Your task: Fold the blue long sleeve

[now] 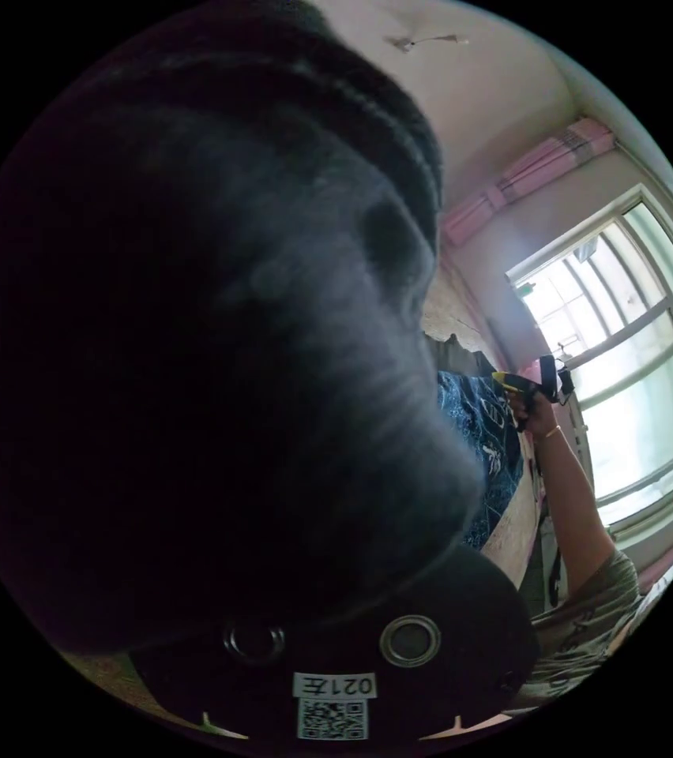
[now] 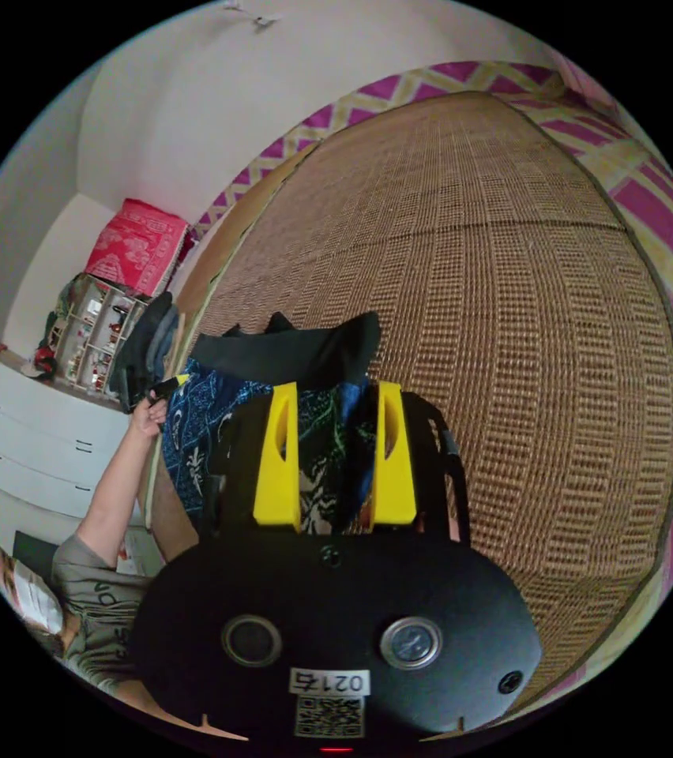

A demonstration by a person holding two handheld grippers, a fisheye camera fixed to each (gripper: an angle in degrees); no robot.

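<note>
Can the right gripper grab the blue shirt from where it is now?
Probably yes. The right gripper has its yellow fingers on either side of the blue patterned shirt, which lies on the woven mat. Nothing sits between them, though a firm pinch can't be confirmed.

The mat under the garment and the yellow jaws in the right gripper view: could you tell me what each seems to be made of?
The mat looks like woven straw or rattan, matte tan, with a regular ribbed weave. The right gripper has jaws that look like moulded plastic, smooth and uniformly yellow.

Woven mat [image 2: 510, 316] over pink patterned bed [image 2: 652, 213], blue garment [image 2: 194, 442] seemingly lifted
</note>
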